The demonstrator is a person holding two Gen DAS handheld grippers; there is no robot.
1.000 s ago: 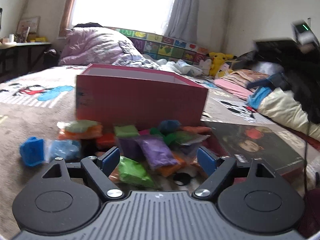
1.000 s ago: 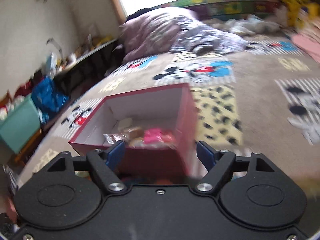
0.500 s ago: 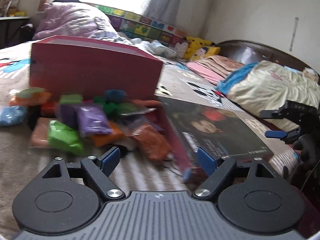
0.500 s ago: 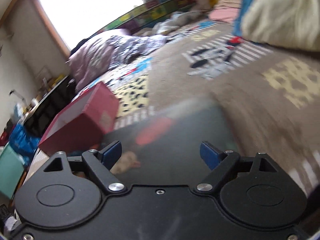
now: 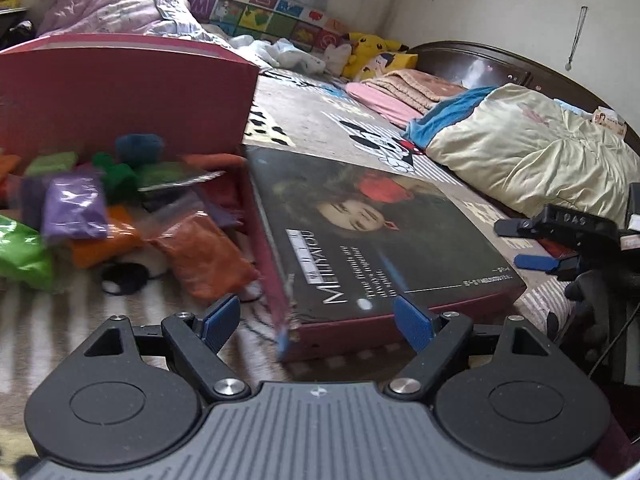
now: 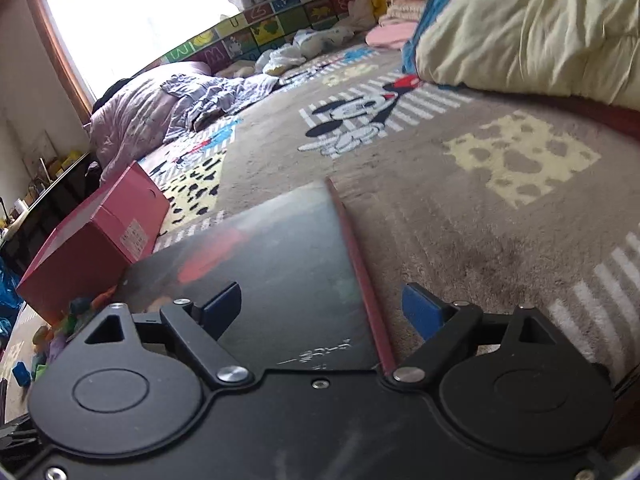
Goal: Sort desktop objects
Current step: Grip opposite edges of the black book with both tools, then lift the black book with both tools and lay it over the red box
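Note:
A large dark book (image 5: 372, 232) with a face on its cover and red edges lies flat on the patterned carpet. My left gripper (image 5: 316, 320) is open at the book's near corner, holding nothing. My right gripper (image 6: 328, 312) is open over the book's (image 6: 280, 264) other end, its jaws astride the red edge. It also shows in the left wrist view (image 5: 560, 240) at the book's right side. A pink open box (image 5: 124, 92) stands behind a pile of coloured clay bags (image 5: 100, 216). The box (image 6: 96, 240) also shows in the right wrist view.
A cream quilt (image 5: 532, 148) with blue trim lies at the right, beside folded pink blankets (image 5: 400, 88). A purple duvet (image 5: 112, 4) is heaped at the back. Yellow plush toys (image 5: 372, 52) sit by the wall. Bare carpet (image 6: 500, 208) stretches right of the book.
My left gripper has swung right from the clay pile to the book's corner. My right gripper has moved from above the pink box down to the book's other end.

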